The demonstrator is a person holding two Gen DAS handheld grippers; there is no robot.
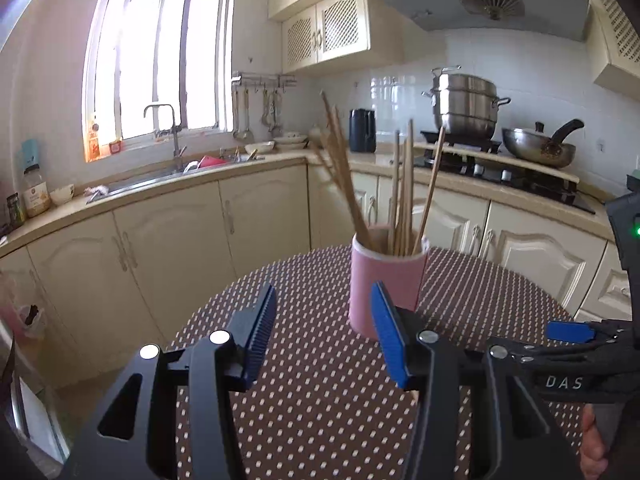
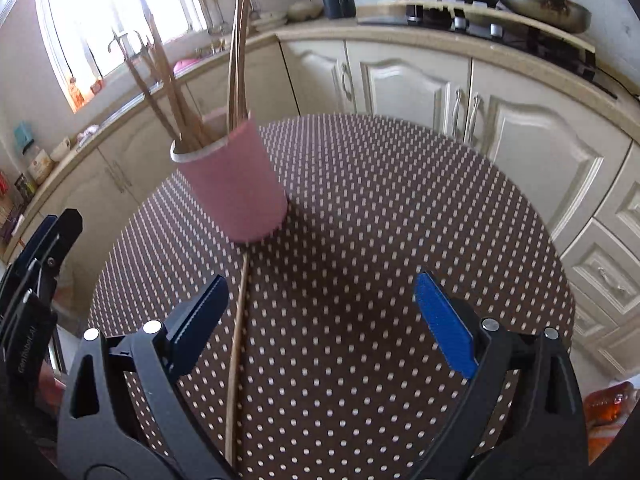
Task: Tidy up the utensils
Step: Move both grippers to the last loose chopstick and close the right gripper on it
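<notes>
A pink cup [image 1: 386,280] of chopsticks [image 1: 404,188] stands on the dotted counter [image 2: 360,208]; one loose chopstick [image 2: 236,356] lies before it. The left gripper [image 1: 324,332] is half open and empty, the right gripper [image 2: 324,320] wide open, its fingers [image 2: 444,328] either side of the loose chopstick without touching it. "DAS" marks the right gripper's side.

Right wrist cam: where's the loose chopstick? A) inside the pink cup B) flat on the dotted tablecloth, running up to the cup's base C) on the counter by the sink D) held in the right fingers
B: the loose chopstick lies flat on the tablecloth, its far end at the pink cup base; the open right gripper holds nothing.
</notes>
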